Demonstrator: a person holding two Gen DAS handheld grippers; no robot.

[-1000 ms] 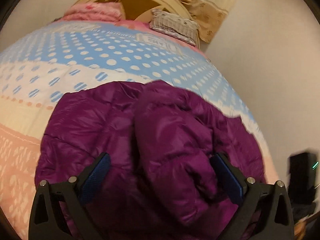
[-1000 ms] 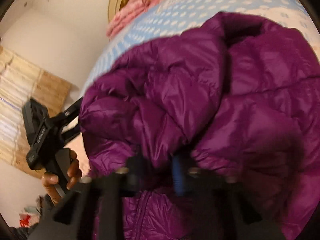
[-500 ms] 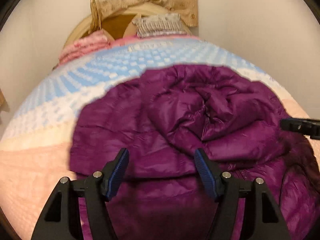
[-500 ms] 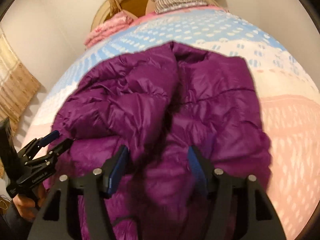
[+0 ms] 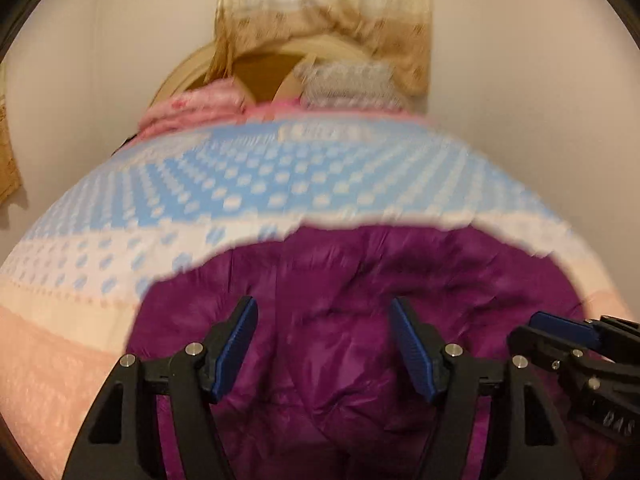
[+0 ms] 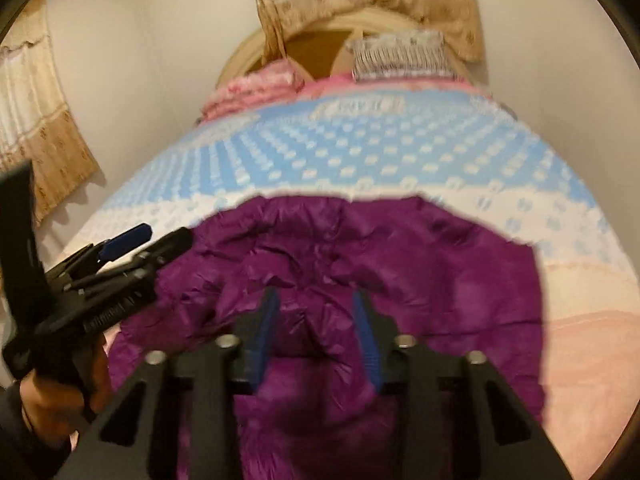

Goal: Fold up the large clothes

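Left wrist view, left hand-held gripper (image 5: 322,342): jaws spread wide, released, nothing between the blue pads; it hangs over the near part of the purple jacket (image 5: 360,288)
Left wrist view, jacket: lying crumpled on the bed (image 5: 80,320), near end of the spotted blue, white and pink bedspread; far edge blurred
Left wrist view, right hand-held gripper (image 5: 560,330): coming in from the right edge, over the jacket's right side; seen side-on, one blue pad showing
Left wrist view, far end: striped pillow (image 5: 348,84) and pink bedding (image 5: 192,108) at the headboard; curtain (image 5: 328,12) above
Right wrist view, right hand-held gripper (image 6: 316,330): jaws parted, a puffy fold of jacket (image 6: 400,248) sits in the gap; contact with the pads, cannot tell; reads as released
Right wrist view, left hand-held gripper (image 6: 156,238): off to the left, over the jacket's left edge; the person's hand (image 6: 60,396) grips its handle
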